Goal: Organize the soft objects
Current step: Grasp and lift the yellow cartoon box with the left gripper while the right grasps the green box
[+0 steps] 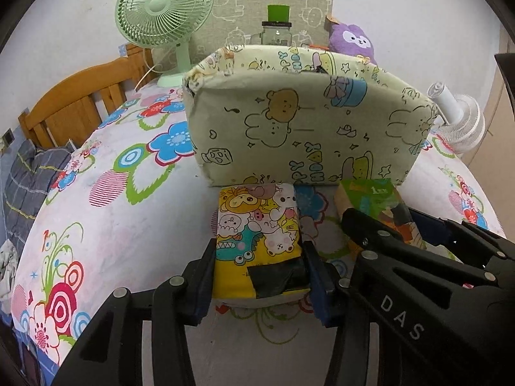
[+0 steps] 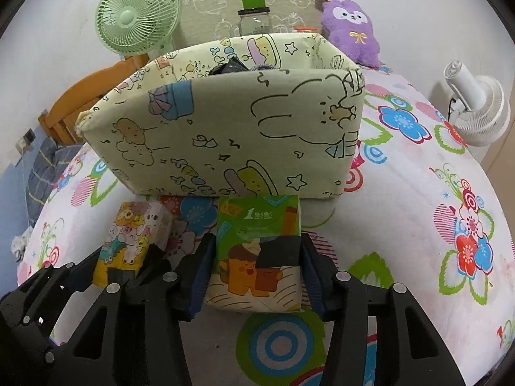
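My left gripper (image 1: 259, 267) is shut on a yellow cartoon tissue pack (image 1: 257, 234), its fingers against both sides; the pack also shows in the right wrist view (image 2: 135, 241). My right gripper (image 2: 256, 267) is shut on a green tissue pack (image 2: 257, 247), which shows in the left wrist view (image 1: 373, 202) too. Both packs are on the bed just in front of a pale green cartoon-print fabric box (image 1: 305, 122) (image 2: 225, 135), open at the top, with dark items inside.
A floral bedsheet (image 2: 434, 225) covers the bed. Behind the box are a green fan (image 1: 164, 9), a glass jar with green lid (image 2: 254, 16) and a purple plush (image 2: 351, 29). A white fan (image 2: 479, 109) stands at right. A wooden headboard (image 1: 74, 103) is at left.
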`<act>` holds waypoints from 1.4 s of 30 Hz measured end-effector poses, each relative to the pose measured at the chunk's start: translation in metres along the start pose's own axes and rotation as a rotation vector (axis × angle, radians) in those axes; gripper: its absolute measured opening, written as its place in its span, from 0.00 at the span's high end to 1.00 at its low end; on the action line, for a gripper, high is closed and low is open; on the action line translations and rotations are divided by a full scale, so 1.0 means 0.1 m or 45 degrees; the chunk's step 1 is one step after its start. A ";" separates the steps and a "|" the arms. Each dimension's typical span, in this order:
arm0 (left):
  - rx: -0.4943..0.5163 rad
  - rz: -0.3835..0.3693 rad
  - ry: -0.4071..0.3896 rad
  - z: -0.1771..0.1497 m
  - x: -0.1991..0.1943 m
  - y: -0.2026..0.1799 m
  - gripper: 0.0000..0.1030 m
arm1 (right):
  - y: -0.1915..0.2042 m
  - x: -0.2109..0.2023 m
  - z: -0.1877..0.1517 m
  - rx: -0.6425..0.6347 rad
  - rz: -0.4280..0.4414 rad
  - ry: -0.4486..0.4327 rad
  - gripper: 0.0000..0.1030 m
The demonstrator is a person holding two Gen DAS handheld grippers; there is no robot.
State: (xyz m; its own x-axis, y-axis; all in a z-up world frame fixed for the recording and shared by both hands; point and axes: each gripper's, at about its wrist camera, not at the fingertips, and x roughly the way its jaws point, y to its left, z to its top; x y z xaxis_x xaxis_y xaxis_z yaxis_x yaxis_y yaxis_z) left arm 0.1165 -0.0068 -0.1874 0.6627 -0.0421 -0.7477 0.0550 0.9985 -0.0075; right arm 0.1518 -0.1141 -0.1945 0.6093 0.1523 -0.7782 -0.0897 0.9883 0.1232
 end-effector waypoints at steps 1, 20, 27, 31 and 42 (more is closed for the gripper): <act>-0.002 -0.002 -0.005 0.00 -0.02 0.00 0.51 | 0.01 -0.03 0.00 -0.004 -0.003 -0.008 0.48; 0.017 -0.027 -0.147 0.10 -0.57 -0.05 0.51 | 0.07 -0.65 0.06 -0.026 -0.055 -0.150 0.48; 0.039 -0.046 -0.199 0.15 -0.77 -0.13 0.51 | 0.11 -0.94 0.06 -0.046 -0.048 -0.224 0.49; 0.042 -0.053 -0.229 0.17 -0.87 -0.15 0.51 | 0.14 -1.07 0.07 -0.054 -0.045 -0.255 0.49; 0.054 -0.050 -0.301 0.23 -1.12 -0.16 0.51 | 0.19 -1.36 0.11 -0.057 -0.045 -0.328 0.49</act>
State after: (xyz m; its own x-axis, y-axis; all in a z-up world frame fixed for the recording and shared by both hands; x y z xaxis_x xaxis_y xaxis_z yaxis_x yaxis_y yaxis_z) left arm 0.0584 -0.0193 -0.0881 0.8155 -0.0929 -0.5713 0.1119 0.9937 -0.0019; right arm 0.0759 -0.1161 -0.0792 0.7927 0.1171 -0.5982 -0.0961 0.9931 0.0670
